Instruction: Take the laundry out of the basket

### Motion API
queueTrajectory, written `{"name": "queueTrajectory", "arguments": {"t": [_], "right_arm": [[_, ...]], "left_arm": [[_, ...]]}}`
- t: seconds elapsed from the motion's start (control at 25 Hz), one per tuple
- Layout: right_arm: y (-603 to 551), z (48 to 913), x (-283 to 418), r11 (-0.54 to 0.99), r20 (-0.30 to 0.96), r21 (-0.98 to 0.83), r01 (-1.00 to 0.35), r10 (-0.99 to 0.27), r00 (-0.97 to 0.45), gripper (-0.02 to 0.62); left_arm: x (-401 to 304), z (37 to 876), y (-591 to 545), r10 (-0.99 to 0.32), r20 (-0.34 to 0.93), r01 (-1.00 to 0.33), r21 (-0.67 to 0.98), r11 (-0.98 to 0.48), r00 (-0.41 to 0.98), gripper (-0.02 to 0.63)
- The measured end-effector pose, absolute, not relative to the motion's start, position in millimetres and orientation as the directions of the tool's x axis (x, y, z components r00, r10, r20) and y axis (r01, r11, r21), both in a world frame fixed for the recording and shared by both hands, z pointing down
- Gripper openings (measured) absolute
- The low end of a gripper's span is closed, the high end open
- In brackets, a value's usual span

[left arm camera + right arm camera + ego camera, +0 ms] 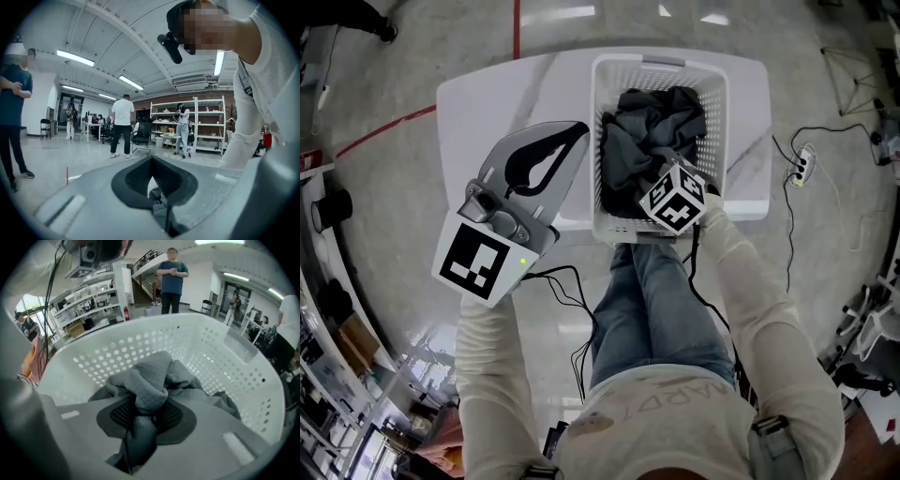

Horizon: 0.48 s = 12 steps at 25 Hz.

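**Right claw biting a fold of laundry down in the basket**

The right claw (143, 416) is reaching down into the white basket (609, 70), and its jaws are clenching on a bunched fold of the grey laundry (150, 380). The cloth is humping up over the pads and trailing down between them, so the hold looks deep rather than on an edge. That is probably why the claw is going in at the near side of the heap: a thick gather there gives it something to bite.

All the laundry is lying in the basket, dark against the perforated walls, and none of it is out on the counter (487, 103) yet. The basket is standing on the counter right in front of the person (close enough to reach into from above).

The left claw (577, 131) is hanging just beside the basket's left wall, over bare counter, with its jaws closed tip to tip on nothing. I judge it is waiting to take a share of the cloth, or to steady the basket when the right one lifts, since light plastic could ride up with a snagged garment.
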State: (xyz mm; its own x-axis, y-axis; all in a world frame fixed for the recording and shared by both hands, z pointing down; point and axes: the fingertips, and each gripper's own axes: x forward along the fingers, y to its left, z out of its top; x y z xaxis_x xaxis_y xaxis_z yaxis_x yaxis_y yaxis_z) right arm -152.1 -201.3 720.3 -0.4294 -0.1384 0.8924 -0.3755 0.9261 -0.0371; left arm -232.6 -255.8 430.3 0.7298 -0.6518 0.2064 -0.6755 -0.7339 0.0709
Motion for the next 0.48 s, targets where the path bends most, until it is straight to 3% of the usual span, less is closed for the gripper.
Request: {"name": "queueTrajectory", "arguments": {"t": [0.48], "right_arm": [[-216, 547, -149, 0.831, 0.667, -0.154, -0.535, -0.312, -0.677, 0.127]], "left_arm": [[-229, 365, -242, -0.684, 0.196, -0.702, 0.034, -0.712, 0.703, 0.000]]}}
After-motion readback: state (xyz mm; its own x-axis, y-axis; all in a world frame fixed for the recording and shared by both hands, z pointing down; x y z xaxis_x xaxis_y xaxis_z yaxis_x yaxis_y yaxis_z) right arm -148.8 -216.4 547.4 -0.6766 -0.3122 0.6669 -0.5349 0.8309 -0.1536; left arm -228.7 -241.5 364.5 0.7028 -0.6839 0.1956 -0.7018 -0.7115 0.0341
